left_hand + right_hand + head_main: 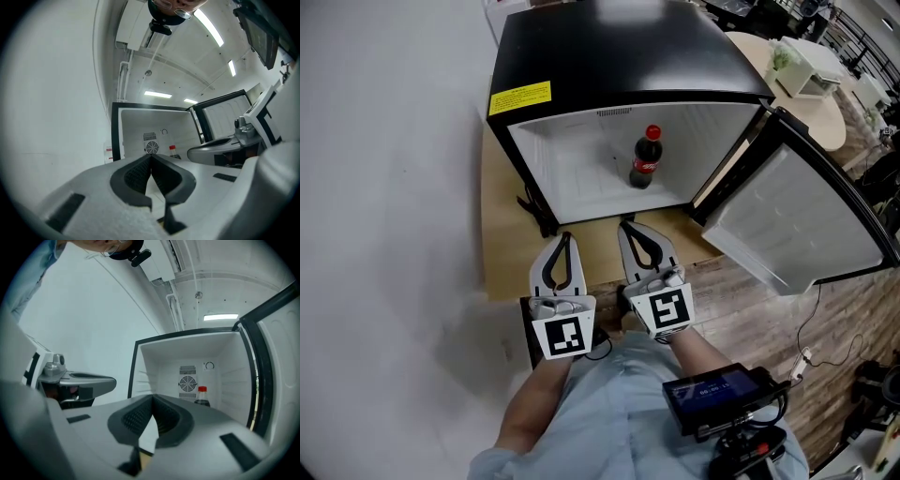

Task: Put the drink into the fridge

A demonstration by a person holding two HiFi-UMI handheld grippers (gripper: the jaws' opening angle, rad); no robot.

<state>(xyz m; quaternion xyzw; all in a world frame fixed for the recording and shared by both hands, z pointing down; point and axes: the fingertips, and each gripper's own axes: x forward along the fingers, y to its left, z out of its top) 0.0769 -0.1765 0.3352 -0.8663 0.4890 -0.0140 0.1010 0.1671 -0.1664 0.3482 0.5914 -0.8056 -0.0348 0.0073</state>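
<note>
A dark cola bottle (645, 159) with a red cap stands upright inside the open black mini fridge (609, 56), on its white floor near the back wall. The same bottle (202, 397) shows right of the rear fan in the right gripper view, and its cap (172, 149) peeks over the jaws in the left gripper view. Both grippers hover side by side in front of the fridge opening, outside it. My left gripper (568, 236) is shut and empty. My right gripper (626, 226) is shut and empty too, its tips near the fridge's front edge.
The fridge door (797, 220) hangs open to the right. The fridge rests on a light wooden board (506, 244) over a wood-plank floor. A round table (816, 103) with a white box stands at the back right. A handheld screen device (717, 394) sits near my right forearm.
</note>
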